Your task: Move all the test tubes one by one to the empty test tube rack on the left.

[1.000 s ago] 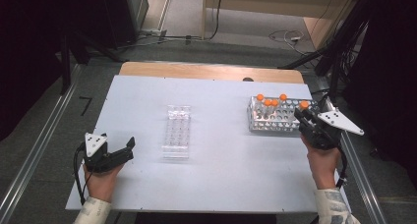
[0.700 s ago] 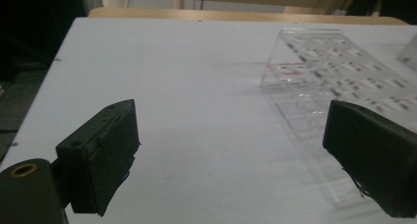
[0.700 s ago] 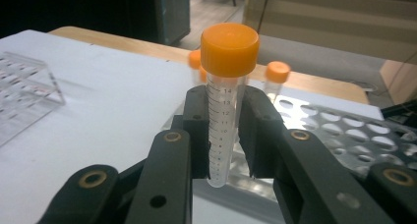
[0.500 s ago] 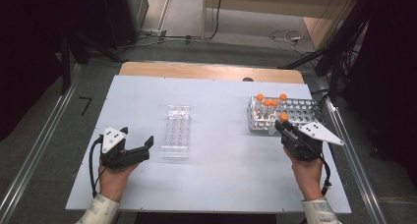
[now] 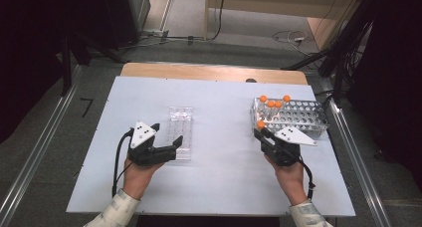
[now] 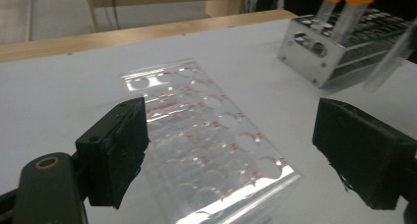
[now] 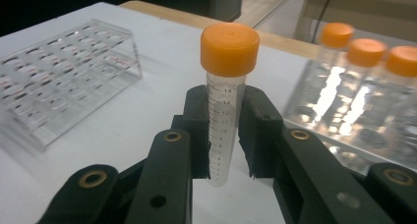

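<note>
White table (image 5: 219, 187): right tongs (image 7: 223, 135) clamped on tube (image 7: 223, 130) graduated 14–9; left tongs (image 6: 236, 150) apart, closing, empty.

The high view looks forward and down over the whole worktop (image 5: 219, 187). Each tongs camera sits low and close, looking along its jaws; both share the clear rack (image 6: 206, 140) and metal rack (image 7: 344, 116).

The right gripper (image 5: 263, 131), clamping an orange-capped tube (image 7: 227, 91), is drawing away from the metal rack (image 5: 298, 115) toward the clear rack (image 5: 180, 132), while the left gripper (image 5: 171, 150), jaws narrowing slightly around nothing, is closing in on that clear rack.
</note>
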`<state>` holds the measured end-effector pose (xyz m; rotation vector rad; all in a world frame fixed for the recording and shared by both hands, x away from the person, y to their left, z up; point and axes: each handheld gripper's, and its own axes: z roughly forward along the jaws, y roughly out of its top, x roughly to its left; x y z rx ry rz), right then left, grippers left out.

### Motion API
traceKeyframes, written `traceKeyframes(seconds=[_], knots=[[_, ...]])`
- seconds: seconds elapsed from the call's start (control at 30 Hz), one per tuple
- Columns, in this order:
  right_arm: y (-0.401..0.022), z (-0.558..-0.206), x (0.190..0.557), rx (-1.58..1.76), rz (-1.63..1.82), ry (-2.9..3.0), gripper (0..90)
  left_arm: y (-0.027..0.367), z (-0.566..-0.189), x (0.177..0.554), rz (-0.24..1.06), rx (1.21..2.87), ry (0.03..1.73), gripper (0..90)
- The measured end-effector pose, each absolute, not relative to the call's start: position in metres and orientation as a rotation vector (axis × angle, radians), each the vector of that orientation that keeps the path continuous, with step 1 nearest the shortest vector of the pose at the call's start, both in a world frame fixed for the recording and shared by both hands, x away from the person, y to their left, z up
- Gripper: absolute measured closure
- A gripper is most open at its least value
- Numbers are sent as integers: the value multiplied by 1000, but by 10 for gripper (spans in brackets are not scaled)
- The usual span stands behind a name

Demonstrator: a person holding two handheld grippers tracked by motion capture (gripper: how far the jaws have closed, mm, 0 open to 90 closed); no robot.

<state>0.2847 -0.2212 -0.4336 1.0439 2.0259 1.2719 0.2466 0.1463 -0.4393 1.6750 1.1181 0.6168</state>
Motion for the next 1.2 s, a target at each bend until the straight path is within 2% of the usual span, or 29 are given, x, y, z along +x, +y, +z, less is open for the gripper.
traceKeyframes(seconds=[0.2,0.4,0.7,0.93,1.2], knots=[[-191,-443,282,976,1276,2103,726,119,-437,246,573,1754,1014,164],[-165,-450,278,916,1302,2163,725,97,-434,246,522,1769,931,238],[-138,-453,272,848,1323,2236,725,85,-430,248,461,1731,884,311],[-126,-455,266,803,1329,2278,725,76,-435,247,472,1773,844,377],[-119,-455,262,779,1343,2298,725,77,-435,244,453,1729,806,460]])
